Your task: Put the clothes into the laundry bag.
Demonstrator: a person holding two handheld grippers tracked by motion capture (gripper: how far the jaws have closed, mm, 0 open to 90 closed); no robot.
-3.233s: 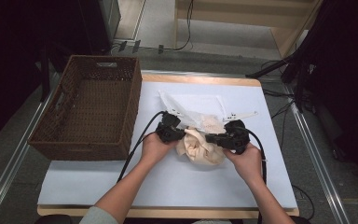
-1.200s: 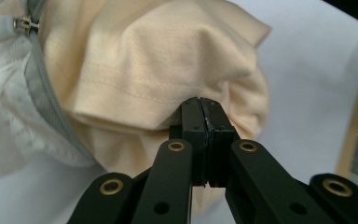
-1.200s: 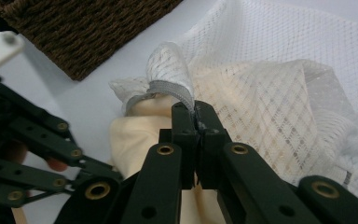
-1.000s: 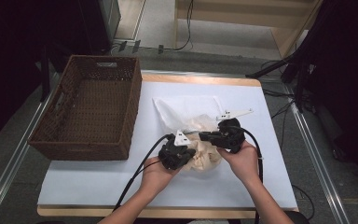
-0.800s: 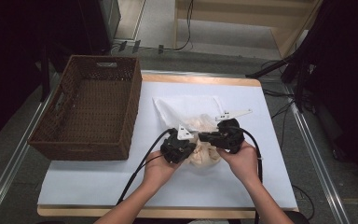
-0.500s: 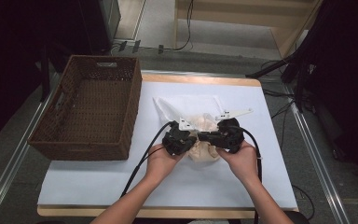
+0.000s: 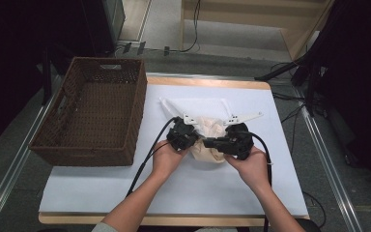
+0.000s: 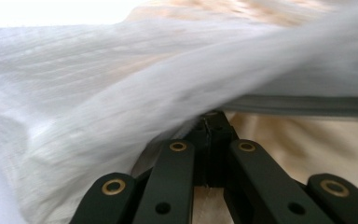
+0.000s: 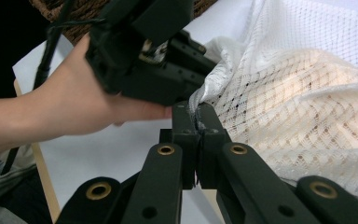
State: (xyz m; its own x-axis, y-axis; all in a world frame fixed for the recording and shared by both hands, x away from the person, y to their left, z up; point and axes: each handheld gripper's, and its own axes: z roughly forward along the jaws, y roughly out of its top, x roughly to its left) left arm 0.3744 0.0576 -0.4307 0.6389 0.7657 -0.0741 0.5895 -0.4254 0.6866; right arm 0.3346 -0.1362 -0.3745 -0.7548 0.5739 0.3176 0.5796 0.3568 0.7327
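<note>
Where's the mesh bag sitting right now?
In the high view the mesh bag lies mid-table on the white sheet, right of the wicker basket, pinched between the left gripper and right gripper.

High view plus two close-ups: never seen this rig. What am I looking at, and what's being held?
A person works at a table, holding a handheld claw tool in each hand. The high view looks down from above them. Each close-up comes from a camera riding on one claw, looking along its black jaws. The left claw and right claw are both shut on a white mesh bag with something cream-coloured inside; the right claw pinches the bag's edge. A brown wicker basket stands to the left.
</note>
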